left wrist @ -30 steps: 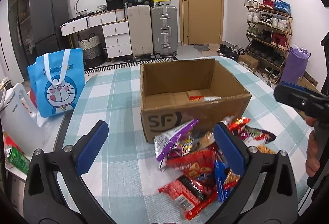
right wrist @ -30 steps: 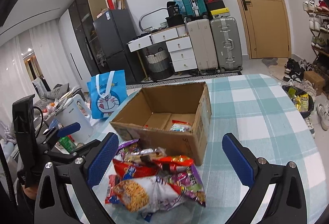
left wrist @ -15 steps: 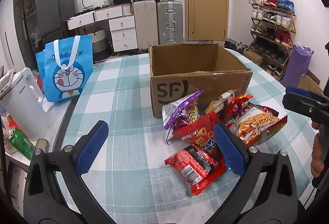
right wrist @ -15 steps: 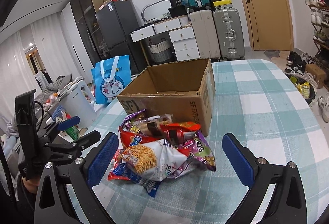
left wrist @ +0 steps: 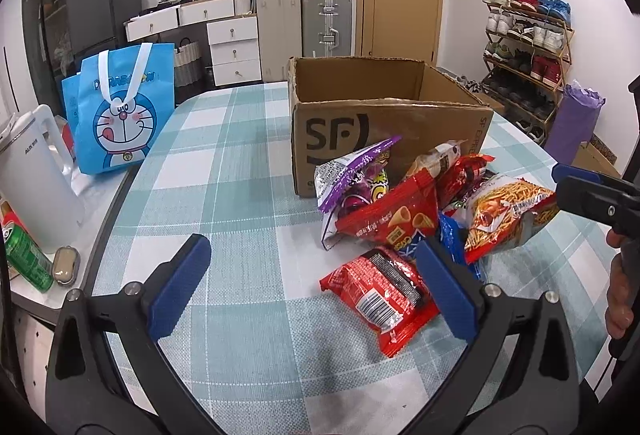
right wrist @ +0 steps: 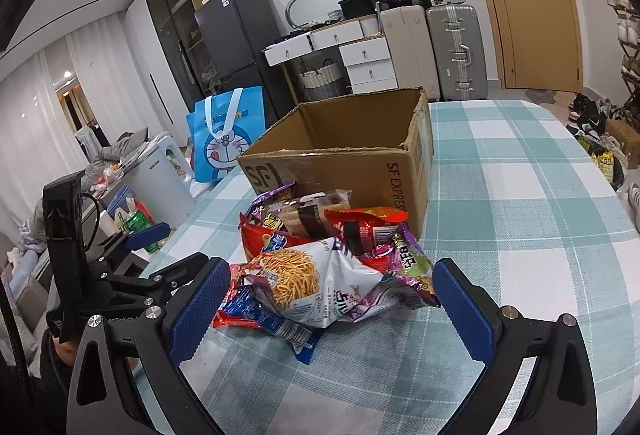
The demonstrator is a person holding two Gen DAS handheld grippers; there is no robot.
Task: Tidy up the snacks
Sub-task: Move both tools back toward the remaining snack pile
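A pile of snack bags [left wrist: 424, 219] lies on the checked tablecloth in front of an open cardboard SF box [left wrist: 384, 123]. A red packet [left wrist: 380, 295] lies nearest my left gripper [left wrist: 312, 283], which is open and empty, low over the table just short of the pile. In the right wrist view the pile [right wrist: 320, 259] sits before the box [right wrist: 348, 155], with a noodle-snack bag [right wrist: 304, 283] in front. My right gripper [right wrist: 332, 299] is open and empty, with the noodle bag between its fingers' line of sight.
A blue Doraemon bag [left wrist: 120, 111] stands at the table's left edge. A white kettle [left wrist: 32, 175] and a green can [left wrist: 24, 259] stand on a side counter at the left. Suitcases, drawers and a shoe rack stand behind.
Both grippers have dropped lower and drawn back from the box. The box's inside is no longer visible and the snack pile looks closer and larger. Both stay open.
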